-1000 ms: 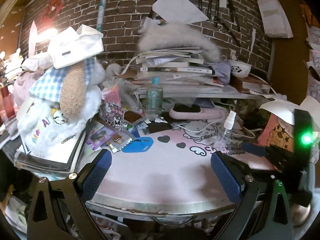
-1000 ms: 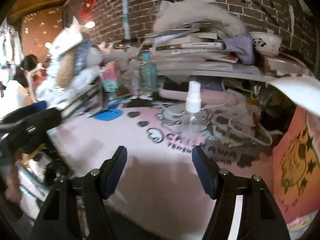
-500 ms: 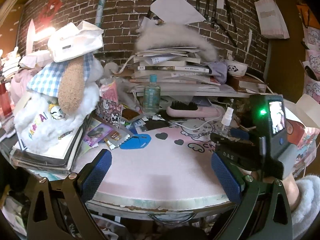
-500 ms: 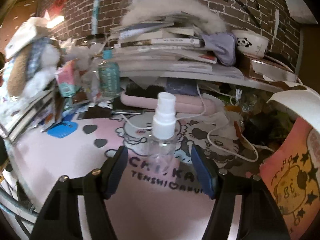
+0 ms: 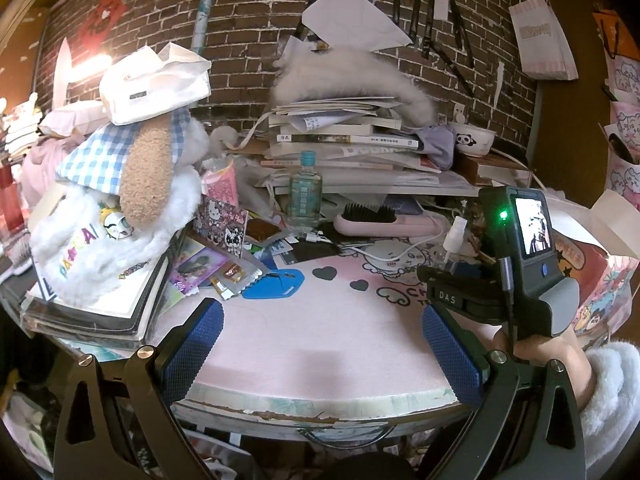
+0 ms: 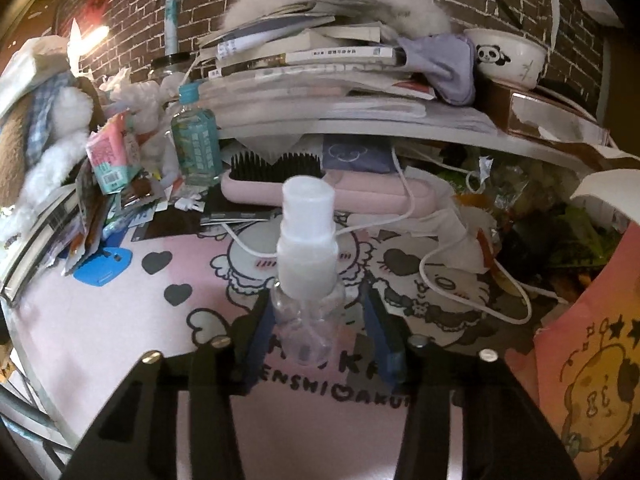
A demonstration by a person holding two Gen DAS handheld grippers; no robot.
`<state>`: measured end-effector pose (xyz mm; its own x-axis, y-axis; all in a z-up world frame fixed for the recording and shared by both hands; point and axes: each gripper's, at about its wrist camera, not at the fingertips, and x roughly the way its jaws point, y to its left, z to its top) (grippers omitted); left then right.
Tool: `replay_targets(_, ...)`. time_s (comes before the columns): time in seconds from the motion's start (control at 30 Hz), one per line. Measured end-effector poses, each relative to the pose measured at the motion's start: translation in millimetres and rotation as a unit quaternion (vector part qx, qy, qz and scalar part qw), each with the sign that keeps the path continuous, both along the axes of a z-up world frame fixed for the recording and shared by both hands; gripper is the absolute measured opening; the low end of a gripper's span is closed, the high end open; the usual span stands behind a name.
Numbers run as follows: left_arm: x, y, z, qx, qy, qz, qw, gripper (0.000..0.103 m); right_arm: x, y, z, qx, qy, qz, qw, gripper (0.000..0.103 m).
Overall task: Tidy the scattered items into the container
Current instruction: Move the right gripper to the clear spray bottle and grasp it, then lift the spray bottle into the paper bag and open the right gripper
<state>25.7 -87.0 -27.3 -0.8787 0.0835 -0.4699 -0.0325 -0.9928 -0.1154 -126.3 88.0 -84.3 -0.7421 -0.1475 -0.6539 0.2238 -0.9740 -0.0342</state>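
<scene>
A small clear spray bottle (image 6: 306,264) with a white pump top stands upright on the pink cartoon mat (image 6: 120,320). My right gripper (image 6: 316,330) has its blue pads on either side of the bottle's clear body, and its jaws are closing; a thin gap still shows on the right side. The left wrist view shows the same bottle (image 5: 452,240) just past the right gripper's black body, held by a hand in a fluffy white sleeve (image 5: 608,392). My left gripper (image 5: 320,344) hangs open over the mat's front edge, holding nothing.
A pink hairbrush (image 6: 304,192), a white cable (image 6: 440,256) and a green bottle (image 6: 196,140) lie behind the spray bottle. A blue tag (image 5: 276,284) and packets sit left by a plush toy (image 5: 120,200). A pink cartoon bag (image 6: 592,360) stands right, under a stacked shelf (image 5: 352,148).
My right gripper moved forward to the spray bottle and its jaws narrowed around the bottle's body. The left gripper stayed where it was, still open.
</scene>
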Motion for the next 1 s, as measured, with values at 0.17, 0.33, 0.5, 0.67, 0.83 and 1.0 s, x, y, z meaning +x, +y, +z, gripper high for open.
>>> replay_targets(0.17, 0, 0, 0, 0.001, 0.001, 0.0, 1.0, 0.099, -2, 0, -2, -0.005, -0.009, 0.003, 1.0, 0.027)
replay_targets(0.33, 1, 0, 1, 0.001, 0.001, -0.002, 1.0, 0.099, -3, -1, -2, -0.007, -0.011, 0.006, 1.0, 0.026)
replay_targets(0.5, 2, 1, 2, -0.001, -0.001, -0.001, 1.0, 0.099, -1, -4, -1, 0.001, -0.006, 0.014, 1.0, 0.026)
replay_targets(0.67, 2, 1, 1, -0.001, -0.002, 0.0, 1.0, 0.099, 1, -6, -1, 0.004, -0.002, 0.018, 1.0, 0.026)
replay_targets(0.83, 1, 1, 1, -0.001, -0.002, 0.001, 1.0, 0.099, 11, -8, 6, 0.002, 0.013, 0.027, 1.0, 0.026)
replay_targets(1.0, 1, 1, 3, -0.002, 0.0, 0.003, 1.0, 0.099, 27, -11, 18, 0.0, 0.034, 0.04, 0.999, 0.026)
